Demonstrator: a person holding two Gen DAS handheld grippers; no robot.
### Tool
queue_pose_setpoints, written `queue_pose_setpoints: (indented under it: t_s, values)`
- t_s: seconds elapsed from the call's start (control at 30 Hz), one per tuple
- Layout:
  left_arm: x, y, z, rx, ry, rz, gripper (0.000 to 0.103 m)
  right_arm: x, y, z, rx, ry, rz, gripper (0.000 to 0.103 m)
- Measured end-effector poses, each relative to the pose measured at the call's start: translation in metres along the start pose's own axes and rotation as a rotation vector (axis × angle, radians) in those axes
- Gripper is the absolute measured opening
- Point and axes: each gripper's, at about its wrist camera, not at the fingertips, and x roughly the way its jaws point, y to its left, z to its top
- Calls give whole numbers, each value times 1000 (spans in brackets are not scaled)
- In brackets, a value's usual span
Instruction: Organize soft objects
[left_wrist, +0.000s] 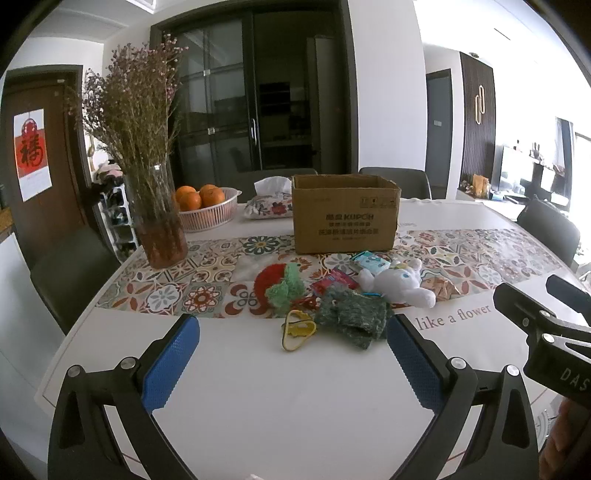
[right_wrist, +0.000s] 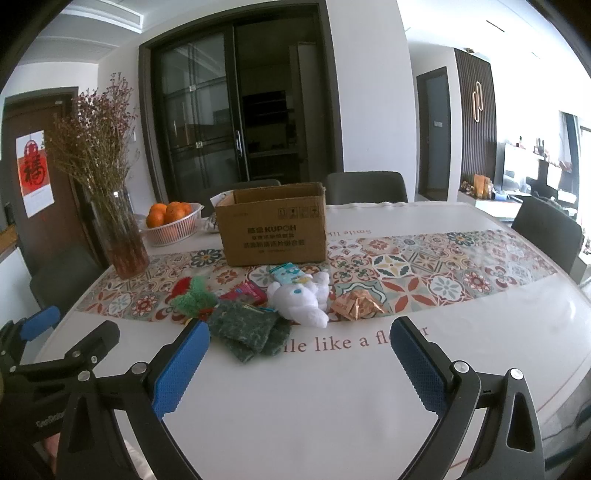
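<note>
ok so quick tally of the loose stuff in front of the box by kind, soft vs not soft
Soft things: 3 – white plush toy, green knitted piece, red and green fuzzy piece
Small packets: 3 – teal packet, red packet, copper foil wrapper
Yellow clip-like item: 1
Total: 7

One box (left_wrist: 343, 218) stands far on the tabletop (left_wrist: 258, 398). Near it lie one white plush (left_wrist: 397, 282), one dark green knit piece (left_wrist: 349, 317), one red-and-green fuzzy toy (left_wrist: 282, 286), one yellow ring item (left_wrist: 297, 328), one red packet (left_wrist: 332, 282), one teal packet (left_wrist: 369, 260) and one heap of copper wrappers (right_wrist: 358, 306). Far left: one vase (left_wrist: 159, 218), one basket (left_wrist: 210, 216) showing about four oranges (left_wrist: 201, 195), one tissue pack (left_wrist: 269, 201). Four chairs (left_wrist: 395, 181) show around the tabletop.
</note>
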Motion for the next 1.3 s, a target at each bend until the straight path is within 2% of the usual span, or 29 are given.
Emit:
queue_pose_setpoints:
  t_s: [1.3]
  values:
    - [5, 2, -4, 1, 22, -18, 103, 1, 0, -2, 1, 14, 6, 100]
